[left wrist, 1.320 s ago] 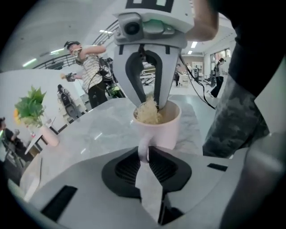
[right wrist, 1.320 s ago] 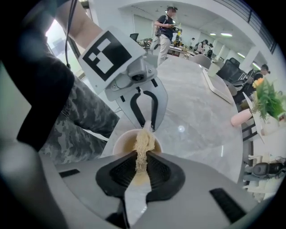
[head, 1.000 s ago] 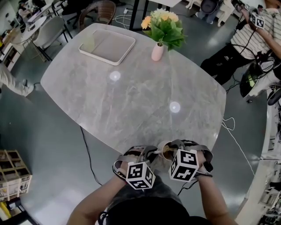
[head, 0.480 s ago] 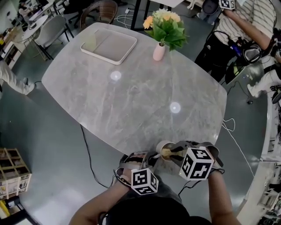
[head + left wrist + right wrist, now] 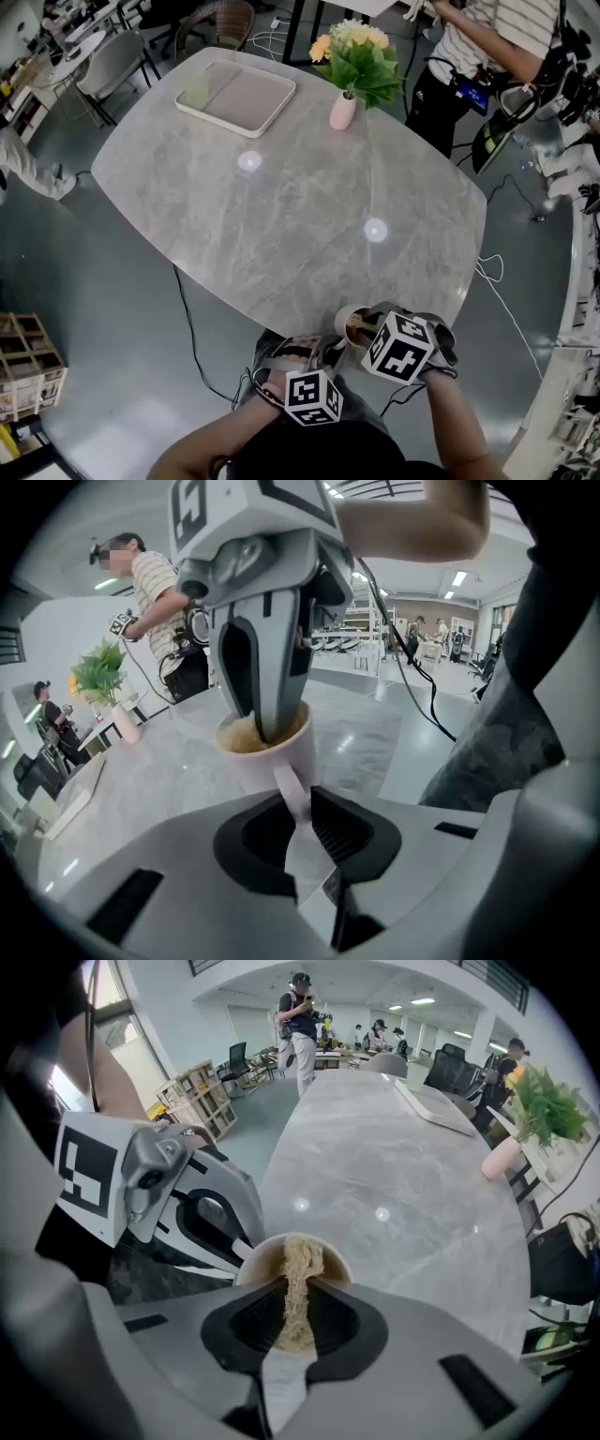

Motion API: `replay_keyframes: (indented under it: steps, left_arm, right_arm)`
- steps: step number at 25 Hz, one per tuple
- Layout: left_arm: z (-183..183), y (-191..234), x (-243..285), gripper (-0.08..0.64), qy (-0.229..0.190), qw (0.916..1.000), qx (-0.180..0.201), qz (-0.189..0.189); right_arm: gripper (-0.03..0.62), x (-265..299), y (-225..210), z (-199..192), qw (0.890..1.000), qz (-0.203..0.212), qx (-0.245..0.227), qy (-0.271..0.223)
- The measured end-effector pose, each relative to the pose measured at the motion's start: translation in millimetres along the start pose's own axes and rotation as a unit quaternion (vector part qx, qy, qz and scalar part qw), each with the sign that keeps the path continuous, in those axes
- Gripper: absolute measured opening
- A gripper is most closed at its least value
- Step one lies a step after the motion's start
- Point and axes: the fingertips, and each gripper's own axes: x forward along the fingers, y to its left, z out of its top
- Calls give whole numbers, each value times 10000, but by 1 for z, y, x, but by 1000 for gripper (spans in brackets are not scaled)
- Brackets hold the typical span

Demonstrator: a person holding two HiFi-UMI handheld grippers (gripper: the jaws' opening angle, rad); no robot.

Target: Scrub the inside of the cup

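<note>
A pale pink cup (image 5: 349, 321) is held just off the near edge of the table (image 5: 281, 206). My left gripper (image 5: 322, 349) is shut on the cup's handle (image 5: 294, 794), which sits pinched between the dark pads. My right gripper (image 5: 364, 328) points down into the cup (image 5: 267, 754), shut on a tan fibrous scrubber (image 5: 298, 1283). The scrubber reaches from the jaws into the cup's mouth (image 5: 265, 1255). In the right gripper view, my left gripper (image 5: 220, 1232) shows behind the cup on the left. The cup's bottom is hidden by the scrubber and fingers (image 5: 272, 667).
A white tray (image 5: 246, 101) with a pale green item (image 5: 194, 91) lies at the table's far left. A pink vase with flowers (image 5: 342, 110) stands at the far middle. A person (image 5: 487, 47) stands beyond the far right corner. Cables trail on the floor.
My right gripper swung out to the right and came back left over the cup. The left gripper and cup stayed near the table edge. The person at the back moved left.
</note>
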Motion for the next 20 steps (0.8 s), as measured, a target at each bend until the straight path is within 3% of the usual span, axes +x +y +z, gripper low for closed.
replay_keyframes:
  steps: [5,11,15,20]
  left_arm:
    - [5,-12,4,63,-1,9999,16,-145]
    - [2,-11,8,57,152,9998,-47,-89]
    - [10,-24,10,55,91,9996,-18,-267]
    - [22,-23,16,48,36,9997,-36,-241]
  right_arm:
    - [60,4,12,-2,9986,499,-140,-49]
    - [60,-10,15,1,9923,982,406,-631]
    - [60,-20,12,11,9877,1048,551,-1016]
    - [60,-23,5,15,9914,803,189,-1015]
